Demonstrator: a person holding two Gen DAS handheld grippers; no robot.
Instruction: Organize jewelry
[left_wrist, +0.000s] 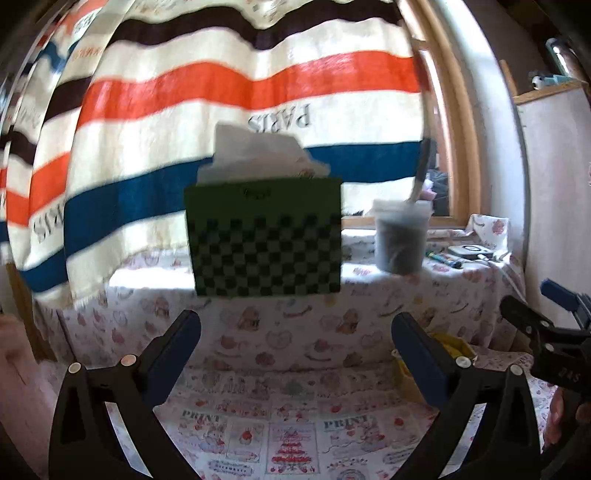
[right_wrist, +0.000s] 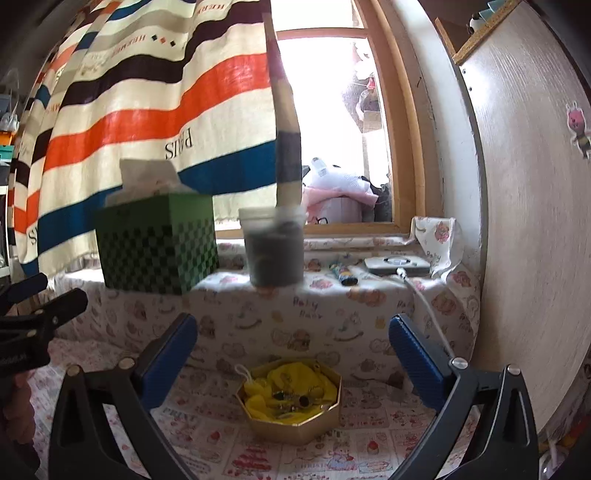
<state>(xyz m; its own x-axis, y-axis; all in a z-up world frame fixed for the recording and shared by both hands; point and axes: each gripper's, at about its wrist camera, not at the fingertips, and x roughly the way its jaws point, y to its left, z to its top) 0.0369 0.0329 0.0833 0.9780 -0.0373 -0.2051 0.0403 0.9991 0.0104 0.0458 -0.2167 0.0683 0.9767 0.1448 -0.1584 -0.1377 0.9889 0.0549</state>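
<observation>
Both grippers, left gripper (left_wrist: 295, 354) and right gripper (right_wrist: 292, 350), held fingers apart, empty. Gold octagonal tin (right_wrist: 291, 400) sat between right fingers; small rings (right_wrist: 295, 400) on yellow cloth (right_wrist: 295, 380) likely light, slippery; pinch singly.

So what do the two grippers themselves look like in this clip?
Both match: the left gripper and right gripper have black plastic frames with triangular cutouts, silver round screw heads, and blue ribbed pads on their fingers. White lettering marks the right one's side. No cables or sleeves show.
</observation>
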